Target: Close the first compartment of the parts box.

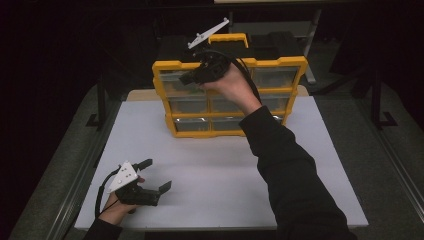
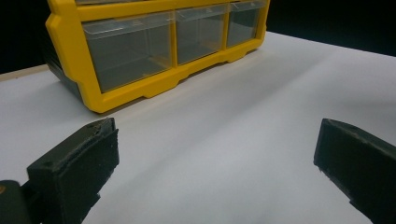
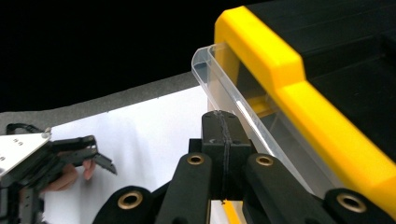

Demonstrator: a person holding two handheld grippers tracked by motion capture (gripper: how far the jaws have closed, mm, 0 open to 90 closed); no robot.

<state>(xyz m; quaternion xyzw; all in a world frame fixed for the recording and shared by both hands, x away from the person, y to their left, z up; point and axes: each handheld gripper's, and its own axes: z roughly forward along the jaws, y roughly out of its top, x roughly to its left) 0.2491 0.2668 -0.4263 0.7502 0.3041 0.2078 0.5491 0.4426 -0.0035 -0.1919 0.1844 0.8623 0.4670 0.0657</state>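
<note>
A yellow organizer [image 1: 280,62] with clear drawers stands upright at the back of the white table [image 1: 225,170]. My right gripper [image 1: 186,77] is held at its top left corner, jaws pressed together with nothing seen between them. In the right gripper view the right gripper [image 3: 224,126] sits against the rim of the top left clear drawer [image 3: 233,93], which sticks out slightly from the yellow frame [image 3: 289,88]. My left gripper [image 1: 159,174] rests low at the table's front left, open and empty. The left gripper [image 2: 215,154] faces the organizer's bottom row [image 2: 140,88].
A black case with a yellow handle [image 1: 227,37] stands behind the organizer. The person's right sleeve [image 1: 295,175] crosses the middle right of the table. A metal rail [image 1: 75,190] runs along the table's left side. Dark floor surrounds the table.
</note>
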